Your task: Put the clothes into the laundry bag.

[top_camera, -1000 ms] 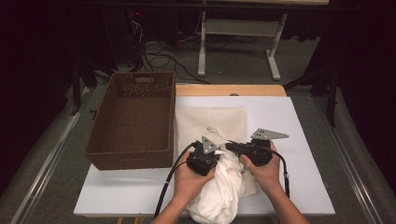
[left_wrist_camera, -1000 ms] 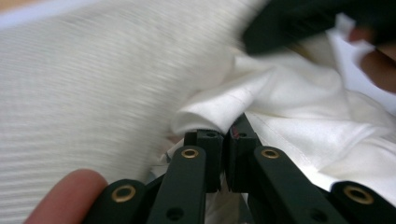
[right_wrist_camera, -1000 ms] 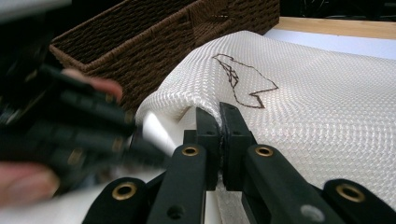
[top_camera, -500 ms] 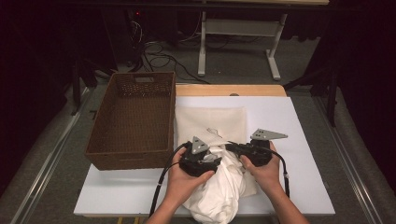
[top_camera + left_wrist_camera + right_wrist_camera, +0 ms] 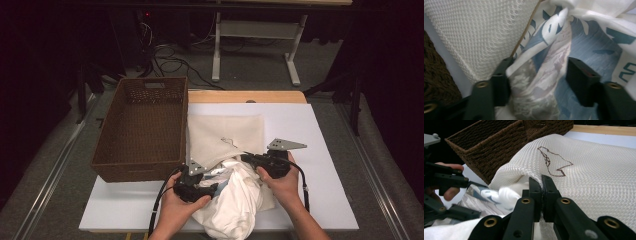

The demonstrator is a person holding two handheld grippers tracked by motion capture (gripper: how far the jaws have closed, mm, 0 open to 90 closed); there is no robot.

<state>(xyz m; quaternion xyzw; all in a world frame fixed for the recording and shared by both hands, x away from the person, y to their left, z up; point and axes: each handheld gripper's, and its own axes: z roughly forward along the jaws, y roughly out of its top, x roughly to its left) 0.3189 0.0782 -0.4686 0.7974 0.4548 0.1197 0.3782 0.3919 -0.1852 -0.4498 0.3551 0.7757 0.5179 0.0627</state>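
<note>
Stuffing a shirt (image 5: 235, 200) into a mesh bag (image 5: 225, 137) — about partway through, by the look of it. Bag lying flat on the table (image 5: 325, 130), just right of the wicker basket (image 5: 142, 125), its mouth turned toward the person. Only a little of the shirt tucked under the bag's lip; most of it heaped outside at the table's near edge, spilling over it. Left to do, at a guess: feeding the rest inside, then closing the zip (image 5: 524, 37), perhaps dropping the bag into the basket. Right gripper (image 5: 541, 182) clamped tight on the bag's upper edge, lifting it so the mouth gapes — mesh pinched between the jaws, no gap showing. Left gripper (image 5: 537, 75) about half open at the bag's mouth, its jaws just closing in somewhat after a wider spread; a fold of printed shirt cloth lies between them, brushing the one jaw, clear of the other, so not yet gripped. Seen from the high view, left gripper (image 5: 197, 185) low beside the heap, right gripper (image 5: 252, 161) at the bag's near rim.
</note>
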